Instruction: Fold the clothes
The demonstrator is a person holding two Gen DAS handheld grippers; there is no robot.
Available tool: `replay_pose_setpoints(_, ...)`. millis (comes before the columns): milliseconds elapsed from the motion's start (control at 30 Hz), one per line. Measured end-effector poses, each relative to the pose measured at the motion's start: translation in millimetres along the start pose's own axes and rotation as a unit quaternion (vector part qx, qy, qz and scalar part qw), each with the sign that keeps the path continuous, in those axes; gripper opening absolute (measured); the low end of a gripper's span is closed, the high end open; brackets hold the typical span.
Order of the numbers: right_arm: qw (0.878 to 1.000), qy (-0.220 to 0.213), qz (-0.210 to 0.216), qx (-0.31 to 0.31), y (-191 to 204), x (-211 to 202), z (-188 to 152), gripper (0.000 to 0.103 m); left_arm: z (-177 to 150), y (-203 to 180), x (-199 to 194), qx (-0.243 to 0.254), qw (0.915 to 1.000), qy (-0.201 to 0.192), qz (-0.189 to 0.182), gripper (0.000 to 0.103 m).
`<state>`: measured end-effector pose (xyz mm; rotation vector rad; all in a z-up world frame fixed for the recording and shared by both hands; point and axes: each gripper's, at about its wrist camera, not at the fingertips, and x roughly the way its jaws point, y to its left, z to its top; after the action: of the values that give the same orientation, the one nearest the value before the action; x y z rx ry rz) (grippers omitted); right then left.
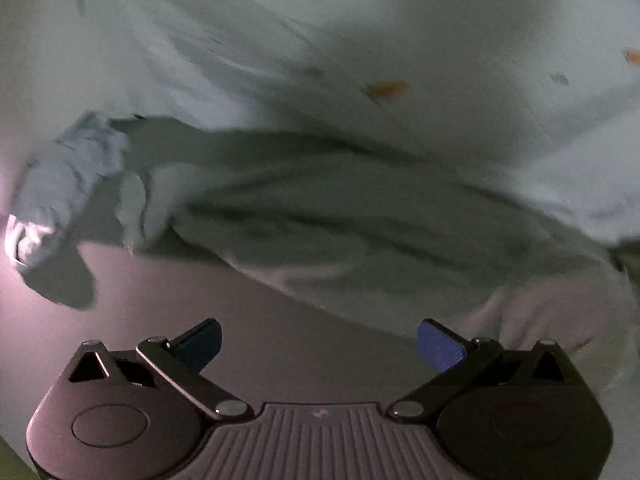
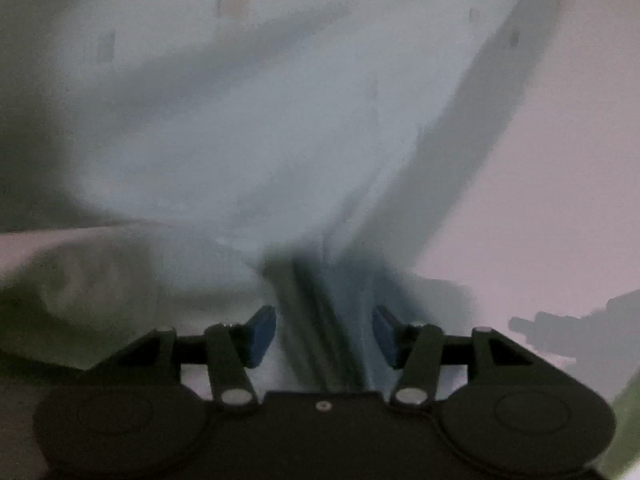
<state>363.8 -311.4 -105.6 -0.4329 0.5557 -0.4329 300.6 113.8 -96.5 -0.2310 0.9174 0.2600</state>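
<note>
A pale white garment (image 1: 400, 60) with small orange and dark marks hangs lifted and blurred above the light table (image 1: 200, 300); a sleeve (image 1: 60, 184) dangles at the left. My left gripper (image 1: 318, 346) is open and empty, just in front of the garment's lower edge. In the right wrist view the same garment (image 2: 240, 120) fills the frame, and a bunched fold of it (image 2: 324, 320) runs between the blue pads (image 2: 262, 334) of my right gripper (image 2: 324, 334). The jaws stand partly apart with cloth between them; the blur hides whether the pads press on it.
The light table surface (image 2: 560, 180) shows at the right of the right wrist view, with a dark gripper-shaped shadow (image 2: 580, 332) on it. A greenish edge (image 2: 628, 412) shows at the far lower right.
</note>
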Motion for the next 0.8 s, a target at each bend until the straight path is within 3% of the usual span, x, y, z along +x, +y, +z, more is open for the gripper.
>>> replay_pose_setpoints(167, 0.986, 0.123, 0.098, 0.058, -5, 18, -73, 0.058, -34, -45, 5, 0.028, 0.9994, 0.021, 0.001, 0.103)
replay_pose_setpoints(267, 0.981, 0.127, 0.137, 0.049, 11, 27, -71, 0.063, -41, -45, 13, 0.021, 0.9992, 0.035, -0.001, 0.103)
replay_pose_setpoints(333, 0.979, 0.116, 0.16, 0.046, 38, 31, -61, 0.073, -41, -42, 16, 0.012, 0.999, 0.042, 0.0, 0.103)
replay_pose_setpoints(400, 0.977, 0.105, 0.179, 0.051, 53, 36, -54, 0.074, -38, -35, 20, -0.007, 0.999, 0.045, 0.002, 0.103)
replay_pose_setpoints(567, 0.97, 0.123, 0.181, 0.107, 70, 59, -37, 0.076, -18, 10, 48, -0.092, 0.9947, 0.046, 0.0, 0.102)
replay_pose_setpoints(667, 0.964, 0.144, 0.178, 0.139, 72, 68, -33, 0.077, 3, 33, 82, -0.113, 0.9925, 0.043, 0.02, 0.101)
replay_pose_setpoints(800, 0.964, 0.153, 0.15, 0.157, 76, 81, -33, 0.082, 31, 64, 129, -0.133, 0.9891, 0.043, 0.047, 0.101)
